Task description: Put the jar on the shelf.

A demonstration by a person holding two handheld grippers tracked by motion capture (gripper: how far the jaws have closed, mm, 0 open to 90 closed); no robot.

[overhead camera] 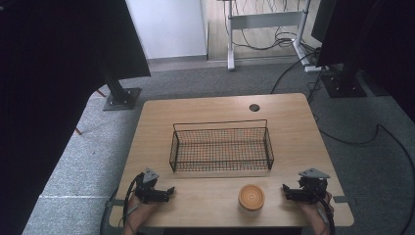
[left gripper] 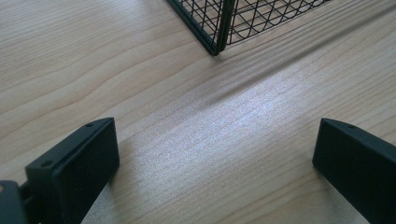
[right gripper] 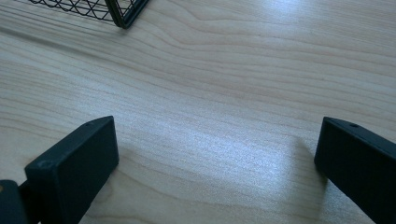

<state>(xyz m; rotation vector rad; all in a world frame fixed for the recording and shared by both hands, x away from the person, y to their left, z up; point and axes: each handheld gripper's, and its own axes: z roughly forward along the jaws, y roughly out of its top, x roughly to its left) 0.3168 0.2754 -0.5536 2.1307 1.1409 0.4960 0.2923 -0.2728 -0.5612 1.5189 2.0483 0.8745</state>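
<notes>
A black wire basket (overhead camera: 221, 147) stands empty in the middle of the wooden table (overhead camera: 205, 110). A round orange lidded tub (overhead camera: 251, 197) sits near the front edge, between my two grippers. My left gripper (overhead camera: 169, 191) rests at the front left, open, its jaws wide apart over bare wood (left gripper: 215, 154), with the basket corner (left gripper: 219, 28) ahead of it. My right gripper (overhead camera: 285, 188) rests at the front right, just right of the tub, open with nothing between its jaws. In the right gripper view another basket corner (right gripper: 122, 14) shows at the top left.
A cable hole (overhead camera: 254, 107) marks the table's far edge. Beyond the table are grey carpet, a black stand foot (overhead camera: 121, 98) at the back left, desk legs and loose cables (overhead camera: 288, 44) at the back right.
</notes>
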